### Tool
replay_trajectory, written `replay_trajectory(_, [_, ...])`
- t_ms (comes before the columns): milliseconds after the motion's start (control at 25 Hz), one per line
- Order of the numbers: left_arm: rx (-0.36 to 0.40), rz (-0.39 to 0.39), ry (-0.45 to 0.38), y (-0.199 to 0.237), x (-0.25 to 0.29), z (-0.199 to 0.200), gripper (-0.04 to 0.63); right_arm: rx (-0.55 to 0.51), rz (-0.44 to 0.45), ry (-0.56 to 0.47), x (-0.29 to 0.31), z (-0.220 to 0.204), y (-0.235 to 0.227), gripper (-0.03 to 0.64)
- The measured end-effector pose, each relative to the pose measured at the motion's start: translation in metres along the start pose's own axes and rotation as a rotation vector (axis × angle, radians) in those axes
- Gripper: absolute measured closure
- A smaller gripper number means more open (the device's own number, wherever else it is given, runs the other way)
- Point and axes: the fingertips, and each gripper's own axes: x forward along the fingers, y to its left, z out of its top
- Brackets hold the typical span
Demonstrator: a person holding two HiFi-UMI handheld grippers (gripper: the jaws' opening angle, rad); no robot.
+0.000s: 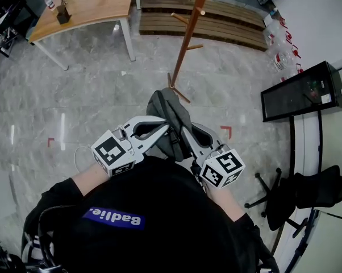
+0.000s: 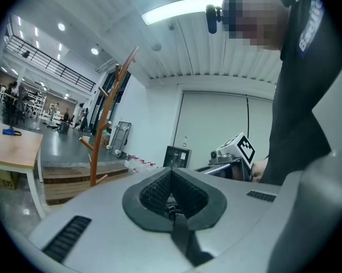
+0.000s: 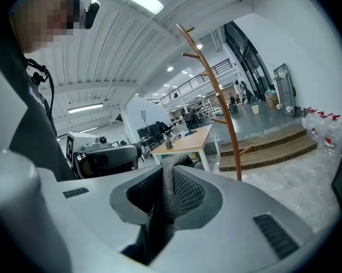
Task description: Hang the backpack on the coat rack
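A dark grey backpack [image 1: 170, 114] hangs in front of me, held up off the floor between both grippers. My left gripper [image 1: 164, 129] is shut on a black strap [image 2: 185, 239] of the backpack, with a zip pull showing at the jaws. My right gripper [image 1: 186, 136] is shut on a grey fold of the backpack [image 3: 169, 193]. The wooden coat rack [image 1: 188, 38] stands just beyond, its pegs bare; it also shows in the left gripper view as the coat rack [image 2: 105, 118] and in the right gripper view as the coat rack [image 3: 217, 98].
A wooden table [image 1: 86, 7] stands at the back left, low wooden steps [image 1: 216, 19] lie behind the rack. A black cabinet [image 1: 299, 90] and water bottles [image 1: 279, 44] line the right wall. An office chair [image 1: 299, 195] stands at the lower right.
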Motion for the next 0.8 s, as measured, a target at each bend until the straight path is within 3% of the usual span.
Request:
replay_trajectory(160, [-0.013, 0.036, -0.019, 0.007, 0.01, 0.005, 0.597, 0.012, 0.0, 0.008, 0.002, 0.004, -0.021, 0.56])
replay_trajectory(440, [-0.02, -0.009, -0.025, 0.051, 0.031, 0.021, 0.597, 0.011, -0.085, -0.002, 0.021, 0.03, -0.06, 0.56])
replay_trajectory(800, [-0.003, -0.2, -0.044, 0.123, 0.056, 0.044, 0.597, 0.035, -0.288, -0.07, 0.053, 0.073, -0.129, 0.56])
